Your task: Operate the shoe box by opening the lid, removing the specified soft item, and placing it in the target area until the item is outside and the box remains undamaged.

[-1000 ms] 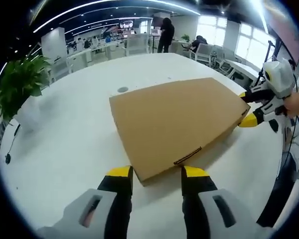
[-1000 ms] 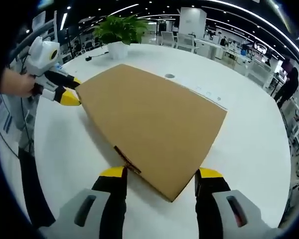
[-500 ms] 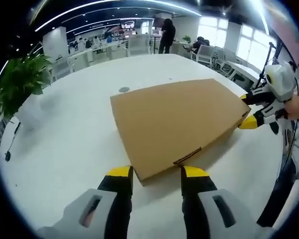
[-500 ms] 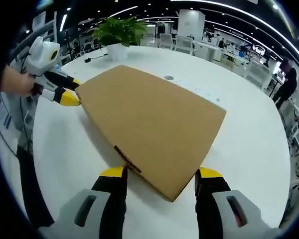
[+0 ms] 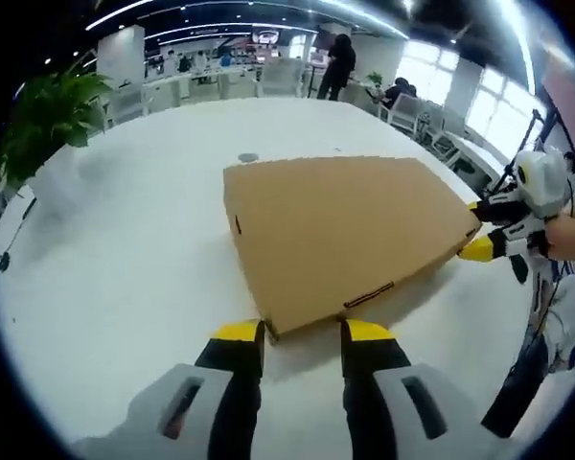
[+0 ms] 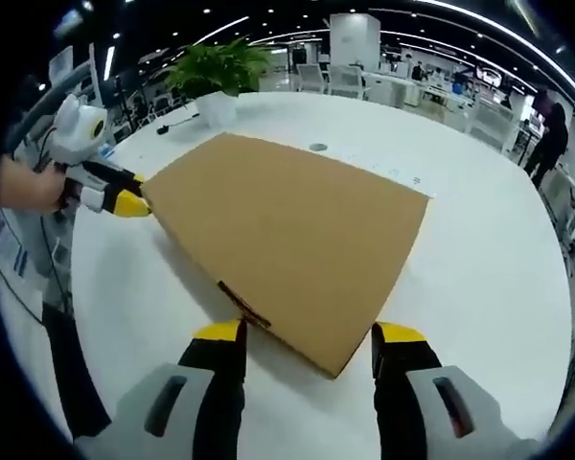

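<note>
A closed brown cardboard shoe box (image 5: pixel 350 230) lies flat on the white table (image 5: pixel 134 278). In the left gripper view my left gripper (image 5: pixel 302 337) is open, its yellow-tipped jaws straddling the box's near corner. My right gripper (image 5: pixel 479 230) reaches the box's far right corner, held by a hand. The right gripper view has the same box (image 6: pixel 287 225) with my right gripper (image 6: pixel 309 337) open around its near corner. There my left gripper (image 6: pixel 129 192) touches the far left corner. The lid is down, and the box's contents are hidden.
A potted plant (image 6: pixel 216 72) in a white pot stands at the table's far side, with a black cable (image 5: pixel 5 254) beside it. A round grommet (image 6: pixel 317 147) sits in the tabletop behind the box. Chairs, desks and people fill the office beyond.
The left gripper view has tilted and shifted a little, and its jaws stand slightly closer together. The box has stayed put on the table with its lid down.
</note>
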`<action>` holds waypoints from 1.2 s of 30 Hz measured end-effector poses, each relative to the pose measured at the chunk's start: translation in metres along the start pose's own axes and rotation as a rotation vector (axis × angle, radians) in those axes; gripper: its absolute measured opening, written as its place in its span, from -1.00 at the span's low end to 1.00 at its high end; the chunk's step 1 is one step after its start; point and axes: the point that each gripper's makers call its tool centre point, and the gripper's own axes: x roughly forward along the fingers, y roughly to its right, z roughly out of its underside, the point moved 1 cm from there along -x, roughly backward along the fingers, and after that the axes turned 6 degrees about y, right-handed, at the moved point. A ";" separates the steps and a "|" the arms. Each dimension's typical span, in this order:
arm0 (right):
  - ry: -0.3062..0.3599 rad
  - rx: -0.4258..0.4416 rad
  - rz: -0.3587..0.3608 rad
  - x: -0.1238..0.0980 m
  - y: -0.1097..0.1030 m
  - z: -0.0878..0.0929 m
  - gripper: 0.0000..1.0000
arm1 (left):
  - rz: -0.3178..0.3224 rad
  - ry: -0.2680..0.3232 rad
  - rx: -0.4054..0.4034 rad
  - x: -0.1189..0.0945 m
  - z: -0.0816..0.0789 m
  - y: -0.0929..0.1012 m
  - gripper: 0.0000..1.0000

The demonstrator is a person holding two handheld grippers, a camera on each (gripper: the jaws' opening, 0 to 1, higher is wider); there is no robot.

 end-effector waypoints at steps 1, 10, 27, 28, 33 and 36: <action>0.008 -0.010 0.005 0.000 -0.001 0.000 0.03 | 0.000 0.005 0.016 0.001 0.001 -0.002 -0.42; 0.051 0.134 0.034 -0.015 -0.009 0.001 0.05 | 0.082 0.058 -0.048 -0.007 -0.001 0.013 0.14; 0.322 0.665 -0.065 -0.037 -0.027 -0.010 0.35 | 0.238 0.193 -0.451 -0.035 -0.010 0.027 0.98; 0.336 0.717 -0.075 -0.039 -0.027 -0.010 0.37 | 0.245 0.191 -0.463 -0.036 -0.009 0.028 0.98; 0.370 0.843 -0.071 -0.046 -0.026 -0.002 0.43 | 0.261 0.228 -0.521 -0.041 -0.009 0.028 0.99; 0.398 0.889 -0.082 -0.051 -0.026 -0.002 0.47 | 0.394 0.314 -0.611 -0.055 -0.026 0.044 0.99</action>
